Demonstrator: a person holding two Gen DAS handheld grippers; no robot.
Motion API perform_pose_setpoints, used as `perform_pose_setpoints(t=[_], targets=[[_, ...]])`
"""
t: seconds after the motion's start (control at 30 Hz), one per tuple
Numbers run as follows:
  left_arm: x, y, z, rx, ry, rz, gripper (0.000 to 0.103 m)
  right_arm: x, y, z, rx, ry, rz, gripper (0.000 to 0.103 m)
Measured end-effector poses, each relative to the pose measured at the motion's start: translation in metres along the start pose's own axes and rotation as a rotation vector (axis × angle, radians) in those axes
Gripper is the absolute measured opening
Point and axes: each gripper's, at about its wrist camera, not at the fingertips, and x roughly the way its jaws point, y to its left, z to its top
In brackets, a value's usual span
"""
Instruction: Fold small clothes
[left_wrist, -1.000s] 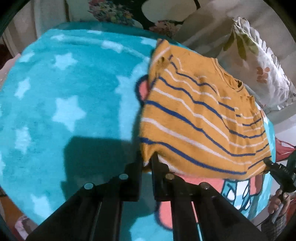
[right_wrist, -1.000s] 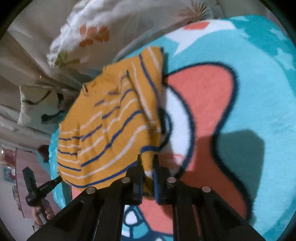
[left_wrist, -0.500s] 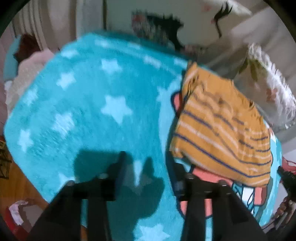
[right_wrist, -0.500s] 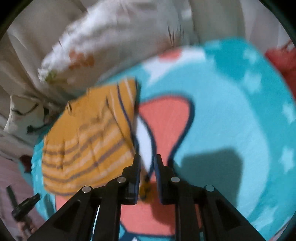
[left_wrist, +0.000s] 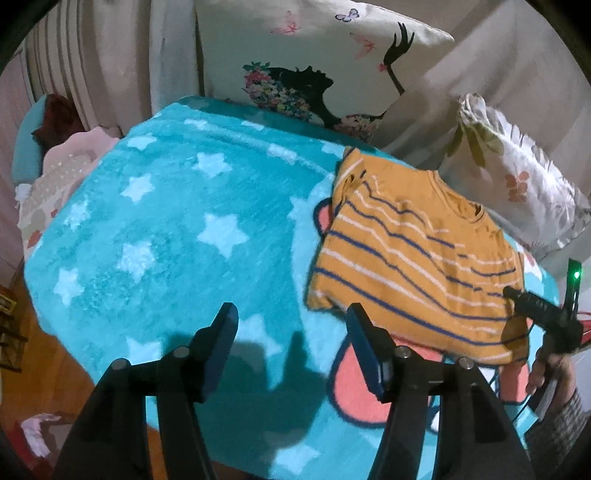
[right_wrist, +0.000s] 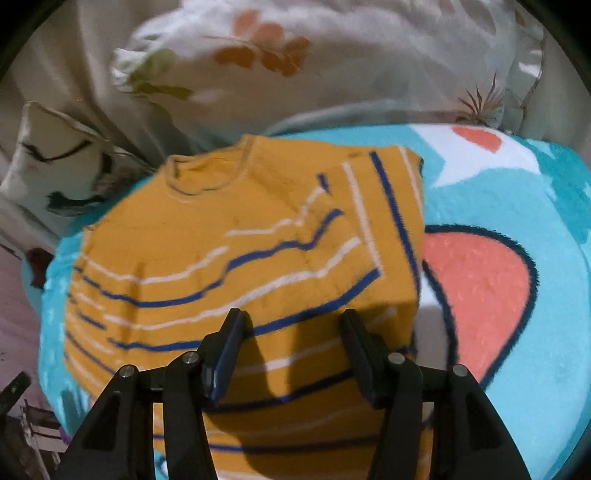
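An orange sweater with blue and white stripes (left_wrist: 417, 251) lies flat on a teal star blanket (left_wrist: 177, 229), its sleeves folded in. It also fills the right wrist view (right_wrist: 240, 266), collar at the far side. My left gripper (left_wrist: 291, 325) is open and empty, above the blanket just left of the sweater's hem corner. My right gripper (right_wrist: 290, 332) is open and empty, hovering over the sweater's near hem. The right gripper also shows at the right edge of the left wrist view (left_wrist: 543, 317).
Printed pillows (left_wrist: 325, 62) and a floral cushion (right_wrist: 314, 59) lean against the wall behind the blanket. The blanket's edge drops to a wooden floor (left_wrist: 33, 365) at the near left. More bedding (left_wrist: 55, 173) lies at the far left.
Both grippers let go of the sweater's hem and opened. Both pulled back and rose; the sweater now lies flat on the blanket.
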Motion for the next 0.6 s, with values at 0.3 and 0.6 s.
perform_pose_setpoints(t=[0.3, 0.6], targets=[[-0.006, 0.009, -0.017, -0.047, 0.024, 0.015, 0.06, -0.05, 0.001, -0.012, -0.005, -0.048, 0.034, 0.059], [-0.011, -0.011, -0.035, 0.024, 0.066, 0.037, 0.06, -0.063, 0.031, -0.068, -0.124, -0.038, 0.086, 0.059]])
